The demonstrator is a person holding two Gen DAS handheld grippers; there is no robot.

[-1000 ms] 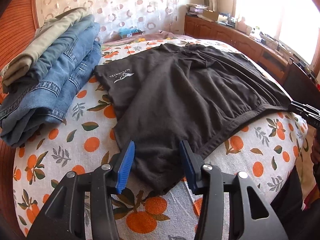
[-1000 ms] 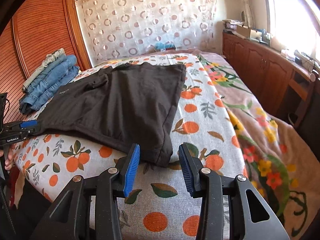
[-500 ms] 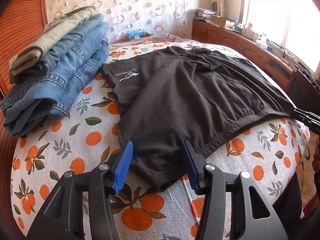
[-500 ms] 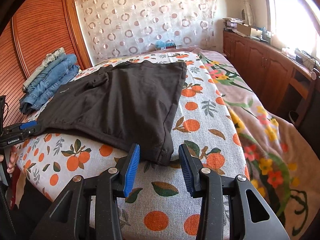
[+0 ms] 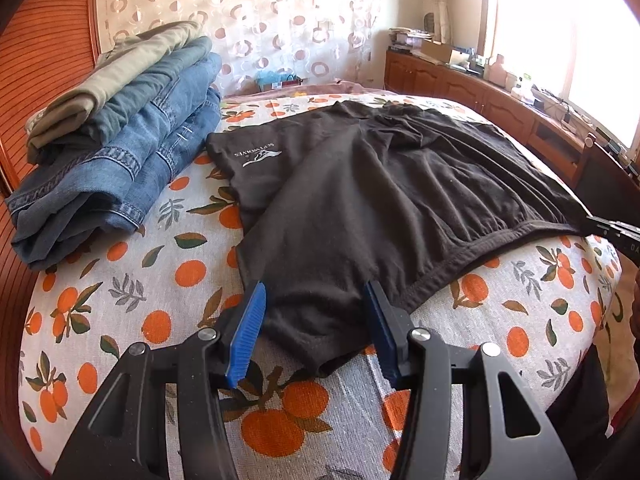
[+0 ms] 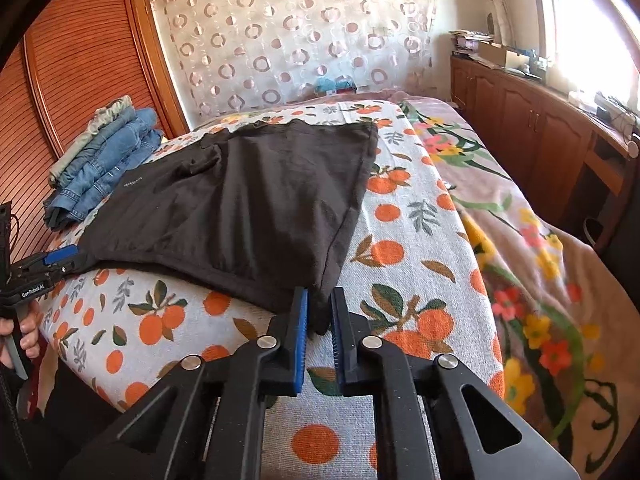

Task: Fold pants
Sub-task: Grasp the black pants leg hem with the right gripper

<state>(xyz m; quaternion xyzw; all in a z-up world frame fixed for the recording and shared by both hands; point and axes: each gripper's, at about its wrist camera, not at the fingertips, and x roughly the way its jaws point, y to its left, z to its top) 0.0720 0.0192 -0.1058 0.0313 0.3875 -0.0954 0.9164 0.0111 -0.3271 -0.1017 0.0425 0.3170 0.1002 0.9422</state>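
Black pants (image 5: 380, 200) lie spread flat on the orange-print bed cover (image 5: 120, 280), white logo towards the jeans. My left gripper (image 5: 315, 292) is open, one blue pad on each side of the near left corner; the cloth lies between them untouched. In the right wrist view the pants (image 6: 240, 200) reach down to my right gripper (image 6: 320, 296). Its jaws are closing and the pads pinch the near right corner. The left gripper (image 6: 60, 258) shows at the far left edge, held by a hand. The right gripper's tip (image 5: 608, 226) peeks in at the pants' right end.
A stack of folded jeans and khaki trousers (image 5: 120, 152) sits at the left of the bed by the wooden wardrobe (image 6: 80, 80). A floral blanket (image 6: 520, 240) covers the right side. Low wooden cabinets (image 6: 540, 128) with clutter run under the window.
The right gripper's jaws have come together on the pants' corner, from wide apart before. The left gripper has edged forward so the cloth corner lies deeper between its pads.
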